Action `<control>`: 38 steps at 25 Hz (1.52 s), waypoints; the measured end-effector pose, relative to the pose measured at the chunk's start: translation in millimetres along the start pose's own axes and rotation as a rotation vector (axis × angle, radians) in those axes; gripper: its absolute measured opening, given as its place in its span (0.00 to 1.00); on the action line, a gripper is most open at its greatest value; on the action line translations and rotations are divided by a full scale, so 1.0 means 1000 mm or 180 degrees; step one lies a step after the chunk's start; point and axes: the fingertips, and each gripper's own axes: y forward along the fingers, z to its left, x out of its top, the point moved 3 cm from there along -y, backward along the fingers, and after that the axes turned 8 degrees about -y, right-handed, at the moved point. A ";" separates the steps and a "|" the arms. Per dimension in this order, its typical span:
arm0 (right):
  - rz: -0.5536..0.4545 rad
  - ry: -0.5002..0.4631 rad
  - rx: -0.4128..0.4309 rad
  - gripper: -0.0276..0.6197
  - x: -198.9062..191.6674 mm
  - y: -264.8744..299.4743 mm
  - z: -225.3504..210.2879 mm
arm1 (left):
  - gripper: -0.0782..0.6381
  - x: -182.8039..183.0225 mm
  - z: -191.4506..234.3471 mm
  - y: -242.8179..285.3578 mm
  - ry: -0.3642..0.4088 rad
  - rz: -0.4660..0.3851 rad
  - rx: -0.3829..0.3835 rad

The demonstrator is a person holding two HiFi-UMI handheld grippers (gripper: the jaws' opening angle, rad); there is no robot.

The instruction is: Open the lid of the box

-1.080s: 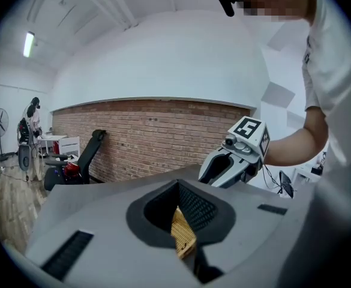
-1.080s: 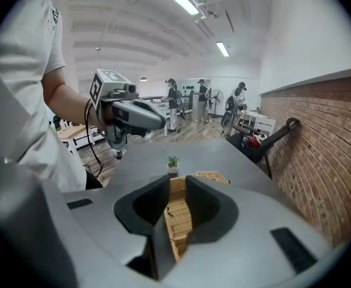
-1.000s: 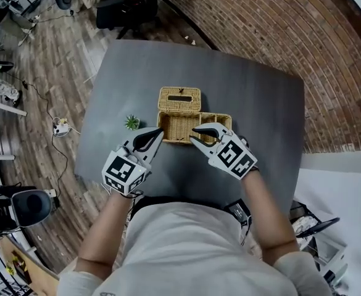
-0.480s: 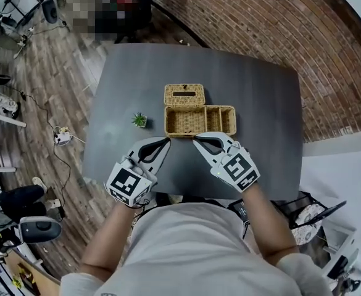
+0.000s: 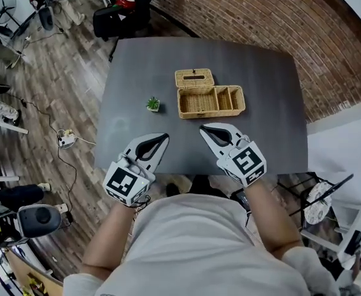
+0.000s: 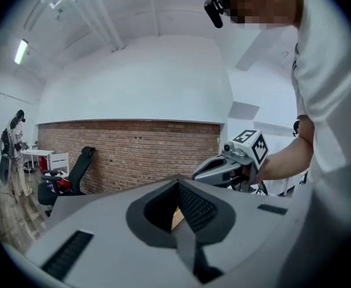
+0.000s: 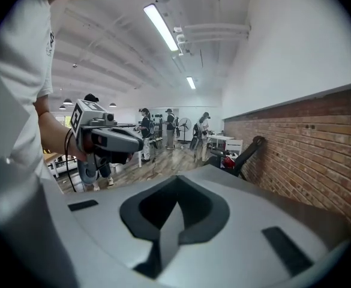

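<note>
Since the flat woven lid (image 5: 194, 78) of the tan wicker box (image 5: 211, 102) already lies flipped back on the dark grey table (image 5: 260, 79), touching the box's upper left edge, the divided inside stands bare in the upper middle of the head view, and the opening looks done. The left gripper (image 5: 163, 137) and right gripper (image 5: 203, 128) hover well apart from it, lower in the frame. Each has its jaws pressed together on nothing, probably because nothing remains to grasp. A small green potted plant (image 5: 153, 104) sits left of the box.
</note>
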 end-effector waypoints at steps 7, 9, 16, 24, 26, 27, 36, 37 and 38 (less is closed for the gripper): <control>0.0019 -0.0048 -0.0141 0.05 0.007 -0.044 0.042 | 0.13 -0.008 -0.027 -0.033 -0.0164 -0.0059 -0.0132; 0.0050 -0.0070 -0.0182 0.05 0.011 -0.053 0.051 | 0.13 -0.012 -0.032 -0.041 -0.0129 -0.0046 -0.0133; 0.0038 -0.0154 -0.0118 0.05 0.013 -0.078 0.064 | 0.13 -0.008 -0.054 -0.052 -0.0013 -0.0084 -0.0070; -0.0045 -0.0260 0.0178 0.05 0.003 -0.121 0.069 | 0.13 -0.006 -0.098 -0.044 -0.0064 -0.0124 0.0121; -0.0084 -0.0276 0.0200 0.05 0.000 -0.135 0.068 | 0.13 -0.008 -0.112 -0.038 -0.0104 -0.0137 0.0141; -0.0113 -0.0284 0.0205 0.05 -0.002 -0.142 0.067 | 0.13 -0.009 -0.120 -0.034 -0.0124 -0.0141 0.0142; -0.0291 -0.0300 0.0232 0.05 -0.021 -0.204 0.070 | 0.13 -0.006 -0.188 -0.015 -0.0096 -0.0222 0.0167; -0.0306 -0.0280 0.0231 0.05 -0.024 -0.211 0.071 | 0.13 -0.006 -0.196 -0.013 -0.0089 -0.0222 0.0164; -0.0326 -0.0265 0.0229 0.05 -0.027 -0.217 0.072 | 0.13 -0.006 -0.203 -0.012 -0.0079 -0.0222 0.0162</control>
